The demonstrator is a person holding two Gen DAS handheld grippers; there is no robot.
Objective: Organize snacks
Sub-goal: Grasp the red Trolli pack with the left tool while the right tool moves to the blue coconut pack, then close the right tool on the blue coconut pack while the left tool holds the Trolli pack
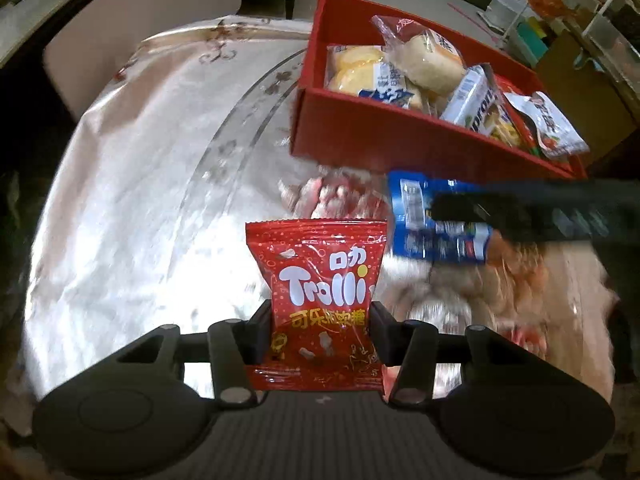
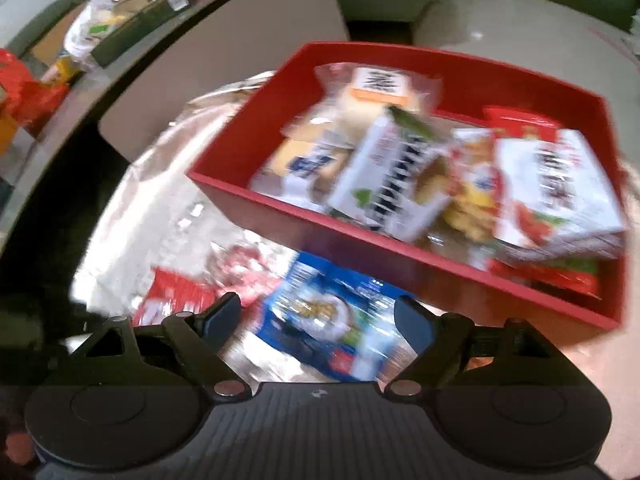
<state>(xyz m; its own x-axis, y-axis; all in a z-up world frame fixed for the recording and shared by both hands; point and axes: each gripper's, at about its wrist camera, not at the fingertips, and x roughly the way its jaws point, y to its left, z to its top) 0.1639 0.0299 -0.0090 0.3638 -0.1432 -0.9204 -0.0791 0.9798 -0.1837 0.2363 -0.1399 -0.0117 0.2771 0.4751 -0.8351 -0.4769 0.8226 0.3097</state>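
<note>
The Trolli bag (image 1: 320,300) was gripped by the left gripper (image 1: 320,332), the right gripper (image 2: 318,316) held wide over the blue packet (image 2: 332,320); collision was risked near the red box (image 1: 352,136) at 1 o'clock.

We are looking at a glossy red foil packet (image 1: 318,304), crinkled and catching highlights, at the lower centre of the left wrist view. The fingers (image 1: 260,332) beside it are showing matt black plastic. The worktop (image 1: 132,184) at left is wearing a shiny, wrinkled covering. At upper right, the red box (image 1: 360,136) is looking matt and smooth, holding clear glossy bread wrappers (image 1: 360,72). The blue packet (image 2: 328,316) is gleaming like plastic film.
</note>
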